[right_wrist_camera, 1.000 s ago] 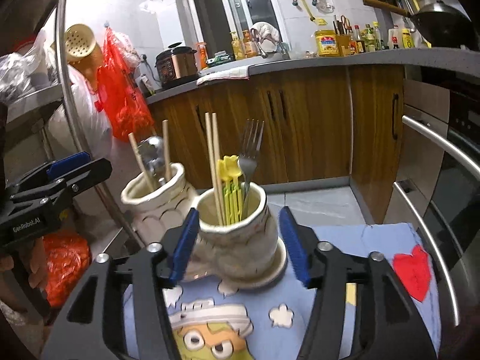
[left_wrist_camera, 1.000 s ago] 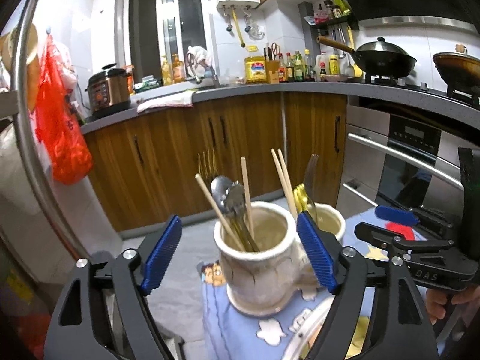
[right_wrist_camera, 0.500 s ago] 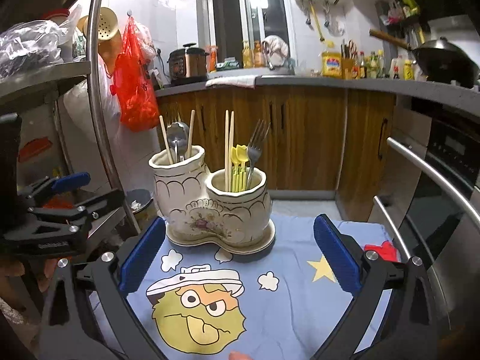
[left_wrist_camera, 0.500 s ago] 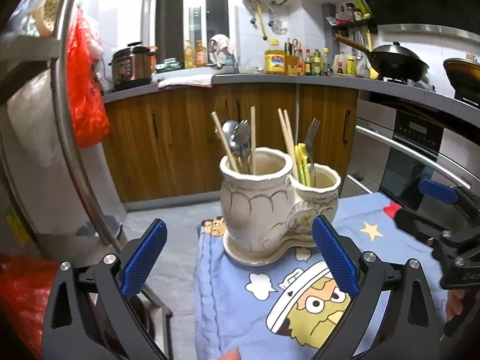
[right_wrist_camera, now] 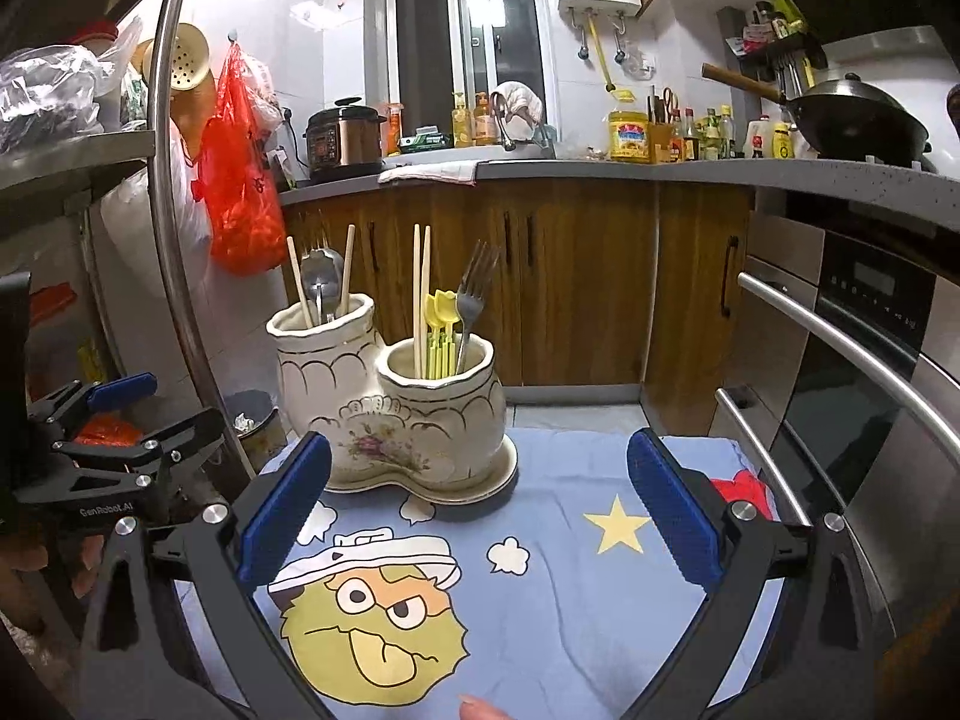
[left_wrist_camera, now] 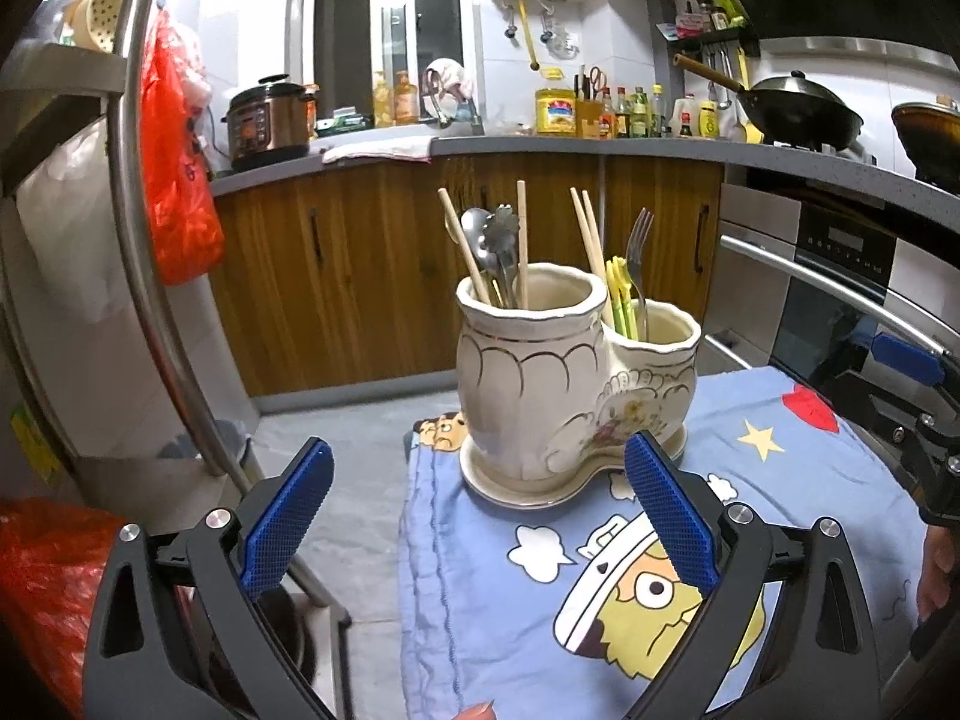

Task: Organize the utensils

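Observation:
A cream ceramic holder with two joined cups stands on a blue cartoon cloth. The taller cup holds two wooden chopsticks and metal spoons. The lower cup holds two chopsticks, yellow plastic picks and a metal fork. My left gripper is open, drawn back in front of the holder, nothing between its blue pads. My right gripper is open too, empty, short of the holder. Each gripper shows at the edge of the other's view.
The cloth covers a small table; its left edge drops to the grey floor. A steel rack post and a red bag are at the left. An oven with bar handles is at the right, wooden cabinets behind.
Both grippers opened wide and drew back from the holder, which they had flanked closely one second ago. The holder now sits farther off on the cloth.

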Motion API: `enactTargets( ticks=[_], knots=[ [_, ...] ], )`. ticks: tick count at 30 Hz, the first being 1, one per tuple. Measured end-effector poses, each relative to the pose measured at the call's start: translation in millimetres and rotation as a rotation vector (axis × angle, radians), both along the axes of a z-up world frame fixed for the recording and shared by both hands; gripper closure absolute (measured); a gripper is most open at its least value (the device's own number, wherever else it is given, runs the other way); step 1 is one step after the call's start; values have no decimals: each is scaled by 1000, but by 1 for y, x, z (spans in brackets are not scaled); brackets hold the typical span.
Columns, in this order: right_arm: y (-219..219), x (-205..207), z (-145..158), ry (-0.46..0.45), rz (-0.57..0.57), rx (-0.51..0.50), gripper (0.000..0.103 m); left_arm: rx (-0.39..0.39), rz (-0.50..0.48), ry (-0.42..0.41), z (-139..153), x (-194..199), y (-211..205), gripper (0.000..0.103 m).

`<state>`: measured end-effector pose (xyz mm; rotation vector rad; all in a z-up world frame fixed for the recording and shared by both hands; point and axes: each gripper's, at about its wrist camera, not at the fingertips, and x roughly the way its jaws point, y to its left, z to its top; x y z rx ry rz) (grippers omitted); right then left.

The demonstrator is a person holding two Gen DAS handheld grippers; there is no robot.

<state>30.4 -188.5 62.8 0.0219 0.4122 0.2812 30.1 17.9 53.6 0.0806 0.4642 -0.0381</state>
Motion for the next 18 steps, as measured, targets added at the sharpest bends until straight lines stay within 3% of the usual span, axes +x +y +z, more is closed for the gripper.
enactTargets(
  ticks=[18],
  knots=[
    [3, 1, -1, 17, 20, -6, 5, -13, -1, 2, 0, 1, 2, 6]
  ],
)
